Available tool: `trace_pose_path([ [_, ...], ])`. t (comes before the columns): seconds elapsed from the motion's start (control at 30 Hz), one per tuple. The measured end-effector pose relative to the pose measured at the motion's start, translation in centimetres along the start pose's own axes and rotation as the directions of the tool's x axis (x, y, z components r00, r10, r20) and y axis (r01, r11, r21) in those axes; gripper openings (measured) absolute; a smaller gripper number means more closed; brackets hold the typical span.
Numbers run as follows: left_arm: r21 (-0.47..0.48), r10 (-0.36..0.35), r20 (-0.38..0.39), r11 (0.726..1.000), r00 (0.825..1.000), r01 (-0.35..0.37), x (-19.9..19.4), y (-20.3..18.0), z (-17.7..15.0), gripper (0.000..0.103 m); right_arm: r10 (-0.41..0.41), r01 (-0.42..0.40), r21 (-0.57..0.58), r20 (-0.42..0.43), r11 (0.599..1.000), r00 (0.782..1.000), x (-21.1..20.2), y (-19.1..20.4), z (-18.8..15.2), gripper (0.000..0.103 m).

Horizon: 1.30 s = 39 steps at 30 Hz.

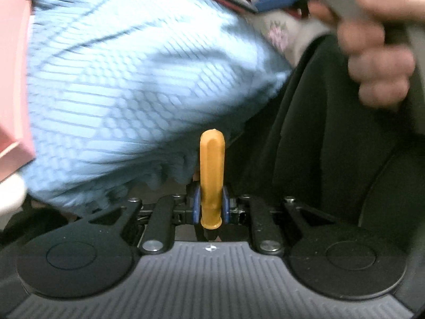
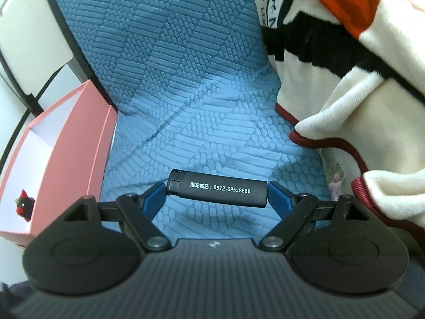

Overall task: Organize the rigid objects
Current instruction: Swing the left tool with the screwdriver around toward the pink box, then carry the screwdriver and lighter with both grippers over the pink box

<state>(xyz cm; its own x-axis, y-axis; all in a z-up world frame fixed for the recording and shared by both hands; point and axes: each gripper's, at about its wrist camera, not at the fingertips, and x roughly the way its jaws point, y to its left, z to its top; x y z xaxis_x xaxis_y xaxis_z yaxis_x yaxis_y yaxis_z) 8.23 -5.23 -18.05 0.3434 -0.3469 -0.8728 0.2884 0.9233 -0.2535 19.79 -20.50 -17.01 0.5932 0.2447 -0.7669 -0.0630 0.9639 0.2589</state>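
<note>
In the left wrist view my left gripper (image 1: 211, 202) is shut on an orange plastic tool handle (image 1: 212, 164), which stands up between the blue pads, rounded end away from the camera. It hangs above the blue textured bedspread (image 1: 119, 79), and the picture is blurred. In the right wrist view a black lighter (image 2: 233, 186) with white print lies crosswise between my right gripper's (image 2: 215, 194) blue fingers. One pad presses on each of its ends, just over the bedspread (image 2: 186, 79).
An open pink box (image 2: 66, 138) stands at the left of the bedspread, with a small red and black figure (image 2: 24, 204) inside. A cream, red and black blanket (image 2: 345, 79) is heaped at the right. A person's hand (image 1: 379, 63) and dark trousers (image 1: 318, 133) show at the right.
</note>
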Motion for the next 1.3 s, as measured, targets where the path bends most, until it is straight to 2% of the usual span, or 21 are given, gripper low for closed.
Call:
trace_pose_path([
  [0.27, -0.14, 0.019, 0.072, 0.99, 0.997, -0.009, -7.5, 1.5, 0.8, 0.019, -0.009, 0.01, -0.045, 0.036, 0.999, 0.999, -3.6, 1.0, 0.7, 0.086],
  [0.5, -0.164, 0.013, 0.145, 0.986, 0.989, 0.011, -13.3, 2.0, 4.3, 0.019, 0.03, -0.021, -0.107, 0.088, 0.994, 0.996, -6.6, 4.3, 2.5, 0.086],
  [0.67, -0.184, 0.027, 0.183, 0.983, 0.983, 0.008, -18.8, 4.2, 6.7, 0.019, 0.084, -0.063, -0.166, 0.124, 0.984, 0.989, -8.4, 8.1, 4.0, 0.086],
  [0.83, -0.247, 0.074, 0.19, 0.969, 0.979, -0.025, -23.7, 8.2, 8.6, 0.019, 0.153, -0.115, -0.234, 0.15, 0.965, 0.977, -9.8, 12.7, 5.6, 0.086],
  [1.03, -0.341, 0.143, 0.171, 0.937, 0.975, -0.077, -28.0, 14.5, 10.6, 0.019, 0.233, -0.181, -0.308, 0.138, 0.934, 0.963, -9.8, 18.3, 6.8, 0.086],
  [1.17, -0.401, 0.161, 0.125, 0.911, 0.979, -0.098, -28.2, 18.9, 11.9, 0.019, 0.263, -0.215, -0.353, 0.094, 0.91, 0.96, -8.9, 21.6, 6.5, 0.086],
  [1.3, -0.452, 0.147, 0.072, 0.887, 0.987, -0.099, -27.1, 22.7, 12.4, 0.019, 0.273, -0.238, -0.394, 0.036, 0.888, 0.961, -7.3, 24.0, 5.7, 0.086],
])
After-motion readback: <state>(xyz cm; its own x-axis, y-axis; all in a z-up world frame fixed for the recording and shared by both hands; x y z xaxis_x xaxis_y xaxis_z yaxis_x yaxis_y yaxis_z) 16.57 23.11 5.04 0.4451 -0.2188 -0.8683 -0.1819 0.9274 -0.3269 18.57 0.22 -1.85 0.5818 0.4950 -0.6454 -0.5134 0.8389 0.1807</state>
